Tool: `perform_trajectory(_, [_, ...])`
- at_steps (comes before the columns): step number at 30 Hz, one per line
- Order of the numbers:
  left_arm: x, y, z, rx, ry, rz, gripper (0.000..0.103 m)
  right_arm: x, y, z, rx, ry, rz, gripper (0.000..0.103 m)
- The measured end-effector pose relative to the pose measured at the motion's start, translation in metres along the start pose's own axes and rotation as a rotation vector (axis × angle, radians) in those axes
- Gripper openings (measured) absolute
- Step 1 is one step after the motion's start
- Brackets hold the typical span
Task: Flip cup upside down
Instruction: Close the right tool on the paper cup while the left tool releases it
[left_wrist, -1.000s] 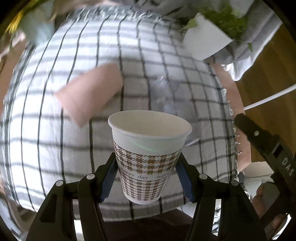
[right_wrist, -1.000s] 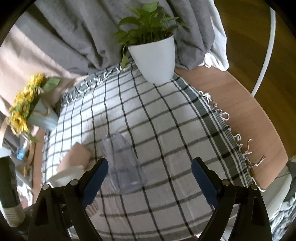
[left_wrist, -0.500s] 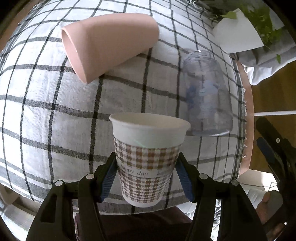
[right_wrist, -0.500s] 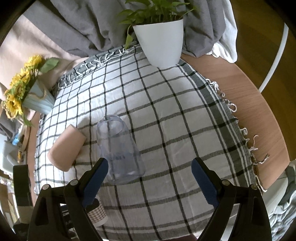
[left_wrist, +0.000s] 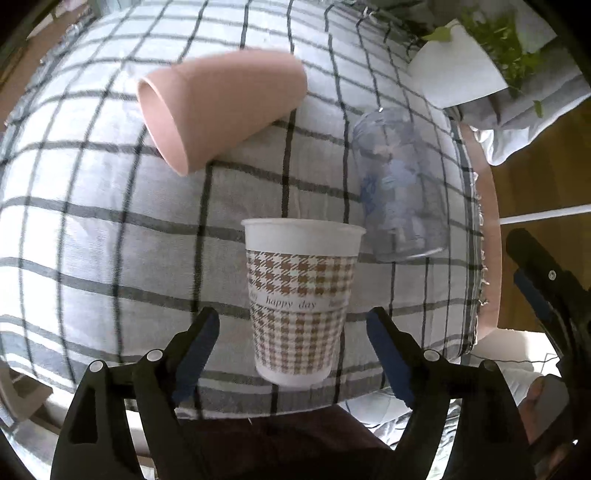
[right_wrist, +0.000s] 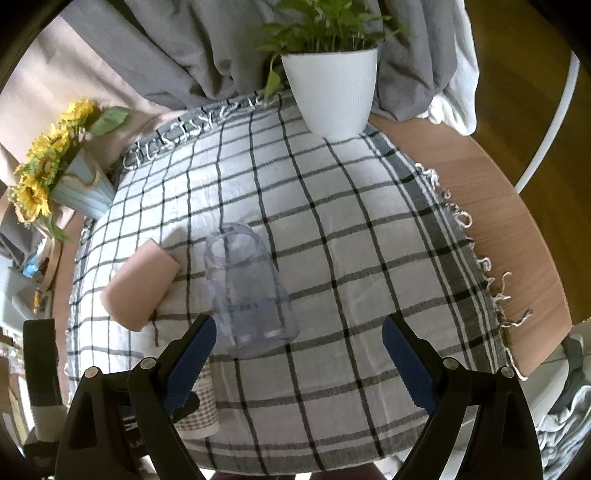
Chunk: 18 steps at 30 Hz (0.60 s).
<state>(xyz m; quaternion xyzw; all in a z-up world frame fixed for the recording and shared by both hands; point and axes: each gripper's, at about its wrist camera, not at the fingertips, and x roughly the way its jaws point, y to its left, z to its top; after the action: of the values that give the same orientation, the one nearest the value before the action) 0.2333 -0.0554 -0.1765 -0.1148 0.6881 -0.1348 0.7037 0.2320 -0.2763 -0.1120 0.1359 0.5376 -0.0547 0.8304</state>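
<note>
My left gripper (left_wrist: 293, 347) is spread wide, blue pads clear of the paper cup (left_wrist: 301, 295) on both sides w/ visible gaps, so I've got hold of nothing. The cup stands between the pads at the near edge of the checked tablecloth (left_wrist: 92, 229), mouth up, "happy day" band facing me. It looks set down on the cloth, though I can't see the base contact for sure. Judging by that, the flip isn't done yet.

Right gripper (right_wrist: 299, 354) is also wide open and empty, hovering over the cloth, prob. waiting its turn.

Other cups: pink cup (left_wrist: 221, 110) on its side at the far left, mouth toward the left; clear plastic cup (right_wrist: 247, 288) mouth-down at the right, just beyond the paper cup.

Surface is a round wooden table (right_wrist: 517, 229) under the cloth. Far side: white plant pot (right_wrist: 332, 92), grey curtain (right_wrist: 192, 48), sunflowers (right_wrist: 40, 173) on the far left.
</note>
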Motion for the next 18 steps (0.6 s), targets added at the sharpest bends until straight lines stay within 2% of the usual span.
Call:
perform_trajectory(7, [-0.044,0.011,-0.002,0.061,-0.126,0.06,0.092,-0.02,0.017,-0.011,0.022,-0.02,-0.023,0.092])
perform_trajectory(11, [-0.067,0.023,-0.003,0.083,-0.218,0.14,0.096,-0.027,0.031,-0.023,0.025,-0.016,-0.031,0.092])
perform_trajectory(18, [-0.085,0.045,-0.005,0.108,-0.3,0.24,0.1,-0.022,0.055,-0.043,0.015,0.032,-0.031,0.092])
